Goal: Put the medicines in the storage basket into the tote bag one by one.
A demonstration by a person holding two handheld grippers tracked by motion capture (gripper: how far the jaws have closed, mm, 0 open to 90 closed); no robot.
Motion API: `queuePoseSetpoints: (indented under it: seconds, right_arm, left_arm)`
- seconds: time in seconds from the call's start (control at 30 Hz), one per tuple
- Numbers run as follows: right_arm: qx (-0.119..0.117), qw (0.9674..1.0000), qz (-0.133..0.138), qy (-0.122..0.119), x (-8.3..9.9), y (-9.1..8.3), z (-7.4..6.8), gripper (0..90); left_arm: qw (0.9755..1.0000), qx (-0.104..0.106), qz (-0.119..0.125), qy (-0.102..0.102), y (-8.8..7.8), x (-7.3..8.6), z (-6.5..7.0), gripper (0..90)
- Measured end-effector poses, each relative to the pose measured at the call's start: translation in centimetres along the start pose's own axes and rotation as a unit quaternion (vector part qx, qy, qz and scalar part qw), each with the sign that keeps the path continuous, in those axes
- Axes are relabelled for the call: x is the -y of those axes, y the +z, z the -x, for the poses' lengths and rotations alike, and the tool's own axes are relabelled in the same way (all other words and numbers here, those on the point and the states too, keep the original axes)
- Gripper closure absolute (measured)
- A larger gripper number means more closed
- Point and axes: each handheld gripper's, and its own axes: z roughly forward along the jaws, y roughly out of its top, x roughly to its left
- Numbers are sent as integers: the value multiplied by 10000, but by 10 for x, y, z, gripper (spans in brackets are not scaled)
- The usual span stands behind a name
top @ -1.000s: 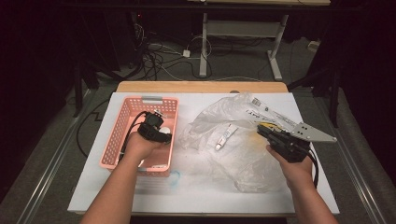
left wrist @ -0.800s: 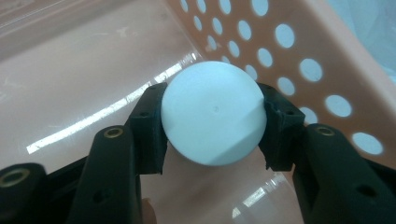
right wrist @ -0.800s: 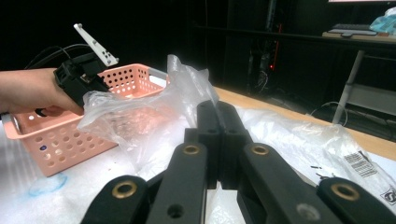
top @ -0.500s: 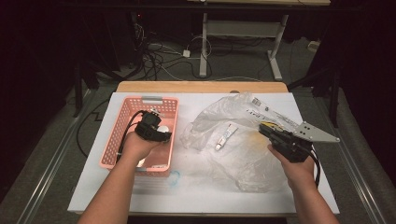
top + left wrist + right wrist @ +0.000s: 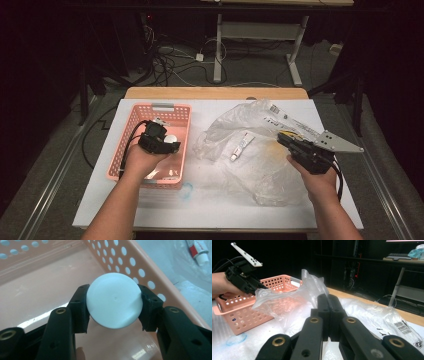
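The left gripper (image 5: 114, 305) holds a white round lid-like disc (image 5: 114, 300) by its rim, one black pad on each side, above the floor of the pink perforated basket (image 5: 140, 262). In the high view the same gripper (image 5: 161, 139) hangs over the basket's middle. The step in hand looks like setting the disc down inside the basket. To do that well, lower it close to the basket floor before easing the pads apart, and keep it away from the perforated side wall, since a rim-held disc can roll or tip when released from height.

The disc's flat face turns toward the gripper's camera. Being round, it has no long axis across that face; its short axis runs along the gripper's line of sight.

The right gripper (image 5: 328, 315) has its jaws pressed together, seemingly pinching the clear plastic bag (image 5: 294, 297) spread on the table (image 5: 210, 210). A small tube (image 5: 242, 146) lies on that bag.
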Motion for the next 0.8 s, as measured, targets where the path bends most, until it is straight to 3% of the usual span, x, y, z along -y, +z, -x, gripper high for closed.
queuePoseSetpoints:
  seconds: [0.4, 0.67, 0.73, 0.8]
  right_arm:
    - [-2, 10000, 32, -35, -1, -1, -2, 900]
    - [-25, 10000, 21, -76, -2, 0, -3, 900]
    - [-30, 10000, 51, -9, -2, -1, -3, 900]
    - [-34, 10000, 50, -59, -3, -2, -3, 900]
  left_arm:
    - [9990, -9, 450, -59, -25, 16, 4, 487]
    - [9967, -90, 800, -60, -40, 29, 12, 487]
    - [9953, -38, 955, -165, -45, 34, 15, 487]
    - [9944, -70, 1045, -134, -49, 39, 20, 487]
